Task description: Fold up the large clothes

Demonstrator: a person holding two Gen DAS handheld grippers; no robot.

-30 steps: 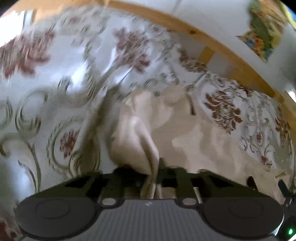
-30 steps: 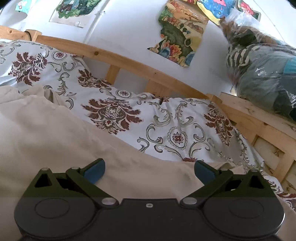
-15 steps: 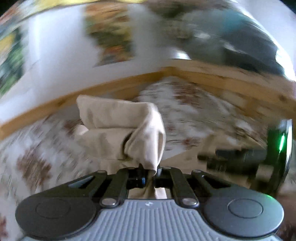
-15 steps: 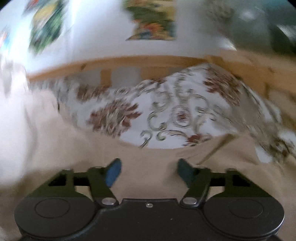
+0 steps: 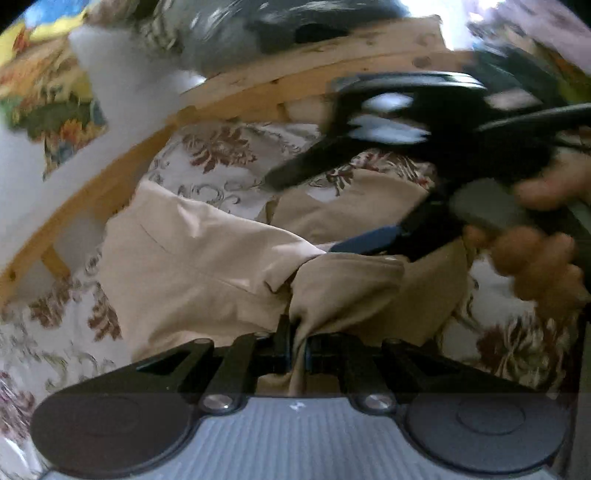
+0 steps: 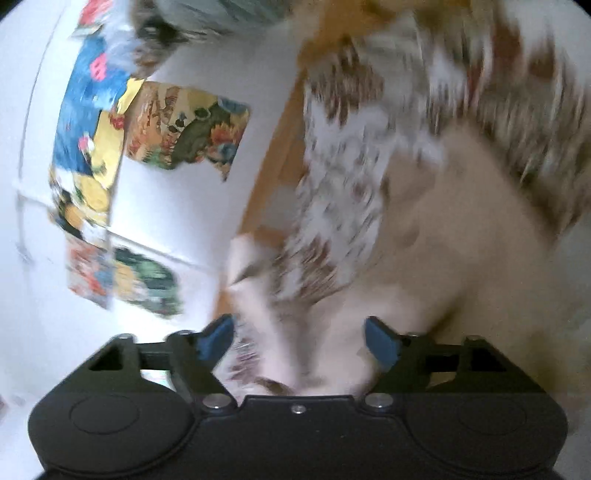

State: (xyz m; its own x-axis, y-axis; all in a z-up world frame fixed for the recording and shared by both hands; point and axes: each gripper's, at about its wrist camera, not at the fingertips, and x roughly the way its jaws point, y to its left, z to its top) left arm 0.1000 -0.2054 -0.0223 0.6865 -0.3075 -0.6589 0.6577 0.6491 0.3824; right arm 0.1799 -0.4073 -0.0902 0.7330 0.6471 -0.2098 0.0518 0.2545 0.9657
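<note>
L wrist view: left gripper (image 5: pixel 297 349) clenched on a bunched fold of the beige garment (image 5: pixel 207 266), cloth pinched between the two fingers and running down toward the cam body. Rest of the garment spreads fwd and left over the floral bedsheet (image 5: pixel 221 158), one flat panel w/ a seam line, another fold lying further back near the middle. Wooden bed rail (image 5: pixel 110 177) curves behind the sheet; white wall w/ a colourful poster (image 5: pixel 48 107) upper left. Dark bagged bundle (image 5: pixel 258 22) sits on top of the rail, blurred. Right gripper (image 5: pixel 373 206) comes in from the right side, held by the person's right hand (image 5: pixel 535 258); its blue-tipped fingers are apart, lower tip just above the garment fold, upper finger over the sheet. Motion blur on that side.

R wrist view: heavy blur, cam rolled so the wall is on the left and the bed on the right. Right gripper (image 6: pixel 299 341) released, blue pads (image 6: pixel 380 343) well apart, nothing clamped. Beige garment (image 6: pixel 443 240) fills the space ahead and to the right of the fingers, pale cloth passing between them close to the cam; can't tell if it touches the pads. Floral bedsheet (image 6: pixel 340 177) beyond it, wooden bed rail (image 6: pixel 280 158) at its edge. Posters (image 6: pixel 184 133) on the white wall.
</note>
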